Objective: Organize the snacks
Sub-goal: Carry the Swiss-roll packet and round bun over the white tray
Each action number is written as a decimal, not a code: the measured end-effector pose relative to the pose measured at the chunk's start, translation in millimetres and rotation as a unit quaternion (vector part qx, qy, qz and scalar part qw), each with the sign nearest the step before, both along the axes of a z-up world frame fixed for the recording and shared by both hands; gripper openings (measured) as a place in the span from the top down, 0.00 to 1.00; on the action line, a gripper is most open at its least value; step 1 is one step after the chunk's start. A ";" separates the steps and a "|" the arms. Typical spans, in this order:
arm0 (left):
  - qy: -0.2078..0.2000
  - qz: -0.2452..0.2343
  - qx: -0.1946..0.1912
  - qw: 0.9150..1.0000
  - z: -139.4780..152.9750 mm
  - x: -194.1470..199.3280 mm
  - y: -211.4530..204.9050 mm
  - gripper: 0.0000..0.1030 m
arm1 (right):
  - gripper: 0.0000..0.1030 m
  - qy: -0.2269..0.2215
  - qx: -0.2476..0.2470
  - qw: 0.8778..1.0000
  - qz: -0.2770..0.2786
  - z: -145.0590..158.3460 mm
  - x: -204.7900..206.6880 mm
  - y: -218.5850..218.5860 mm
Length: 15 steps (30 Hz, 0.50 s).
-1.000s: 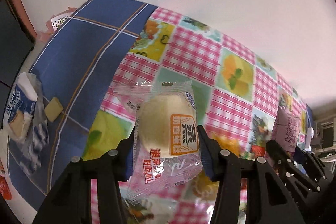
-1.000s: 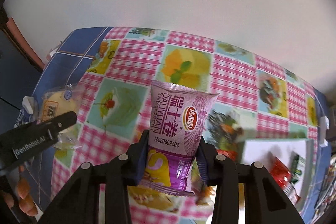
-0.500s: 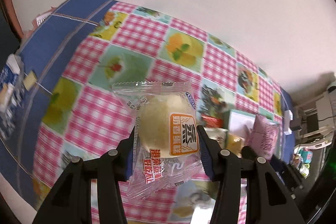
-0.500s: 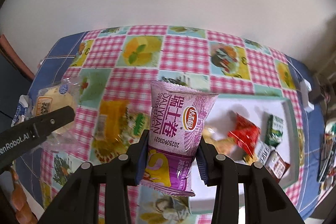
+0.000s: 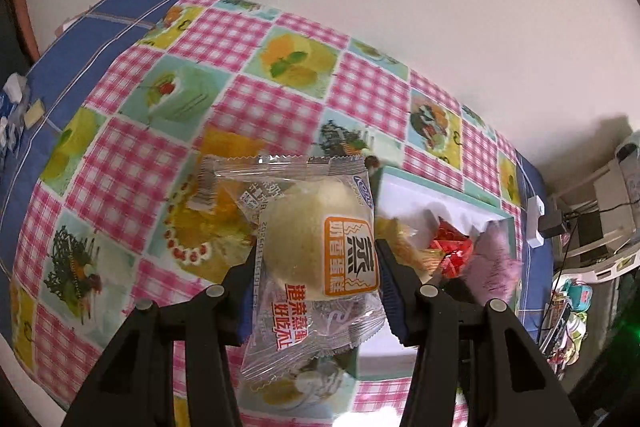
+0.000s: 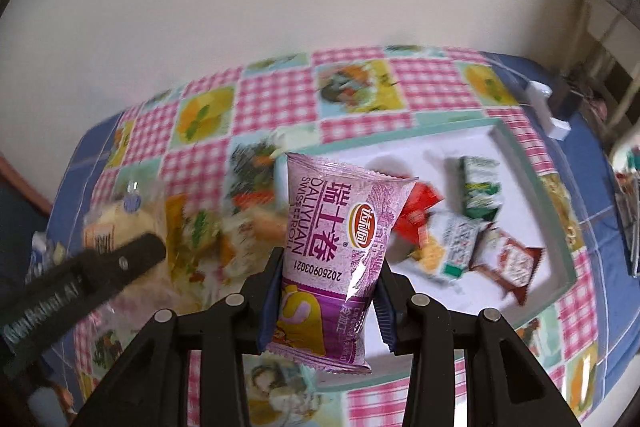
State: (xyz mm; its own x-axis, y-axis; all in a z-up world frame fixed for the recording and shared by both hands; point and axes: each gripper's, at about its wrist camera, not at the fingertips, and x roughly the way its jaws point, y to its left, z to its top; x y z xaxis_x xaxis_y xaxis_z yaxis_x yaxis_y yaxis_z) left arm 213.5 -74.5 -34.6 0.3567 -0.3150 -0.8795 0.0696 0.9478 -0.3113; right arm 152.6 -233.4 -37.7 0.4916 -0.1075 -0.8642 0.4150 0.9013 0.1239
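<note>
Both grippers loaded — left gripper (image 5: 316,263) clamped on a steamed cake packet (image 5: 316,251), right gripper (image 6: 326,291) clamped on a purple Swiss roll packet (image 6: 340,247), both held above the tabletop (image 6: 280,99). Best to clear the tray (image 6: 516,155) rim, then release low. The tray already holds a green carton (image 6: 480,187), red packet (image 6: 420,211), brown sachet (image 6: 512,259).

The tray's (image 6: 558,247) near-left part lay bare and open from above; its far-right half was crowded with small packets (image 6: 482,187). The tablecloth (image 5: 256,107) toward the table's far-left corner stood free; a white adapter (image 6: 546,107) sat by the tray's far-right corner.
</note>
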 end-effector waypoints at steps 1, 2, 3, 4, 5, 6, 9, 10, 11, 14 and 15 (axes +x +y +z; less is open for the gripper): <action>-0.004 -0.006 0.002 1.000 1.5 -0.5 -6.3 0.48 | 0.58 -0.009 0.001 1.000 -0.009 4.9 -2.7 -8.7; -0.007 -0.013 0.003 1.000 2.9 -1.0 -12.9 0.48 | 0.58 -0.019 0.000 1.000 -0.021 10.3 -6.7 -19.0; -0.010 -0.022 0.005 1.000 4.3 -1.6 -21.1 0.48 | 0.58 -0.024 -0.001 0.999 -0.029 14.0 -9.6 -26.7; -0.013 -0.031 0.007 0.999 5.4 -2.9 -29.4 0.48 | 0.58 -0.028 -0.002 0.999 -0.039 17.8 -12.8 -36.1; -0.014 -0.037 0.008 0.999 6.1 -3.7 -35.5 0.48 | 0.58 -0.031 -0.004 0.998 -0.054 21.2 -17.7 -48.6; -0.015 -0.044 0.009 0.999 6.6 -4.8 -44.6 0.48 | 0.58 -0.031 -0.007 0.997 -0.067 23.2 -21.3 -58.4; -0.016 -0.060 0.015 0.998 6.8 -8.4 -62.8 0.48 | 0.58 -0.029 -0.015 0.995 -0.093 25.5 -31.7 -80.6; -0.016 -0.066 0.016 0.998 6.6 -10.5 -69.7 0.48 | 0.58 -0.028 -0.015 0.994 -0.101 25.2 -36.8 -89.6; -0.016 -0.072 0.016 0.997 6.2 -12.9 -76.3 0.48 | 0.58 -0.027 -0.011 0.994 -0.107 24.4 -40.0 -96.3; -0.017 -0.086 0.024 0.996 3.7 -19.4 -92.7 0.48 | 0.58 -0.024 -0.002 0.992 -0.123 22.3 -49.0 -113.0; -0.017 -0.092 0.026 0.995 2.9 -21.7 -97.3 0.48 | 0.58 -0.023 0.000 0.991 -0.128 21.6 -51.6 -117.9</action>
State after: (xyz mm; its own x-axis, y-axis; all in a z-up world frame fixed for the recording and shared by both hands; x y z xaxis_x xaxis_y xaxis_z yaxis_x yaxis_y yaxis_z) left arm 191.8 -171.9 -31.7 0.3263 -0.3321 -0.8850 0.2535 0.9327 -0.2566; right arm 101.0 -351.2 -16.1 0.4876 -0.2351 -0.8408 0.6246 0.7669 0.1477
